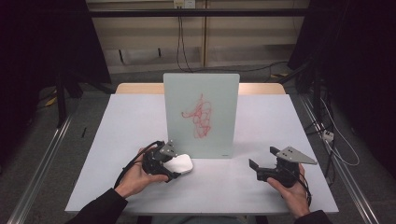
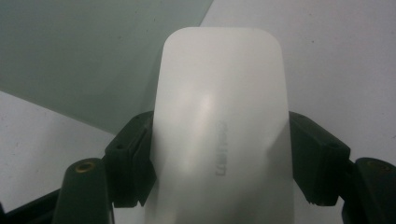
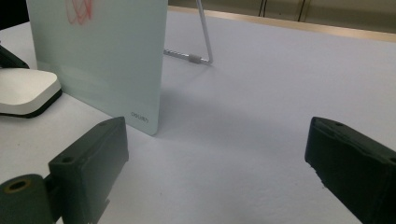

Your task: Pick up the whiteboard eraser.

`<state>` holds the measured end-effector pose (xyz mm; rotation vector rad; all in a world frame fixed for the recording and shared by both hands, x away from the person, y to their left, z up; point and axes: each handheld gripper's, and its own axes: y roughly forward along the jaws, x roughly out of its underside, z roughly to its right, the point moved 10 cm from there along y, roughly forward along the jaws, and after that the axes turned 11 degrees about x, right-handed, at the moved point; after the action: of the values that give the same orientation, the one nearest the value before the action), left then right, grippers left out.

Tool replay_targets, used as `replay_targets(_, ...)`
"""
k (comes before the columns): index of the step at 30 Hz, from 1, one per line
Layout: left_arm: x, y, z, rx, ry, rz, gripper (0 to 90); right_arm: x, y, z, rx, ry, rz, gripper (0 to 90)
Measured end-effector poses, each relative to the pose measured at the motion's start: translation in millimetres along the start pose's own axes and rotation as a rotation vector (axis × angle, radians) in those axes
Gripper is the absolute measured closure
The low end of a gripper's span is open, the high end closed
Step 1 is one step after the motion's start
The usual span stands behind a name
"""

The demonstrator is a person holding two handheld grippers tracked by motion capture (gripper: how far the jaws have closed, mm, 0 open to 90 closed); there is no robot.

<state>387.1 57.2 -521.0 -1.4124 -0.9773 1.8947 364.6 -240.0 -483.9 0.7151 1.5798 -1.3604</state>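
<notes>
A smooth white eraser [image 1: 180, 164] — a flat slab with rounded corners, a glossy top and a dark underside — lies on the matte white table [image 1: 116, 140], just in front of the lower left corner of the upright glass board [image 1: 201, 93]. The board is a pale, frosted-looking rectangular pane with a red scribble [image 1: 198, 116] on it, propped from behind by a thin metal wire stand [image 3: 203, 39].

The left gripper [image 1: 168, 163] is clenched on the eraser: in the left gripper view its black pads press both long sides of the slab. The eraser's long axis runs along the jaws, pointing away from the hand toward the board's base, with faint embossed lettering along it.

The right gripper [image 1: 264, 165] rests on the table off the board's lower right corner — jaws spread wide, nothing between its blocky, matte black pads [image 3: 93, 158].
</notes>
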Motion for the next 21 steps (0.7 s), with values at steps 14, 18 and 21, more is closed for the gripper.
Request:
replay_targets(14, 0.7, -1.1, 1.7, 0.017, -0.020, 0.019, 30.9, 0.5, -0.9, 0.6, -0.001, 0.005, -0.002, 6.3)
replay_targets(18, 0.4, -2.0, 1.8, 0.015, -0.020, 0.029, 30.9, 0.6, -1.0, 0.4, -0.001, 0.005, -0.003, 6.3)
replay_targets(21, 0.4, -2.4, 4.1, 0.022, -0.027, 0.031, 31.0, 0.7, -1.1, 0.1, -0.003, 0.006, -0.003, 6.3)
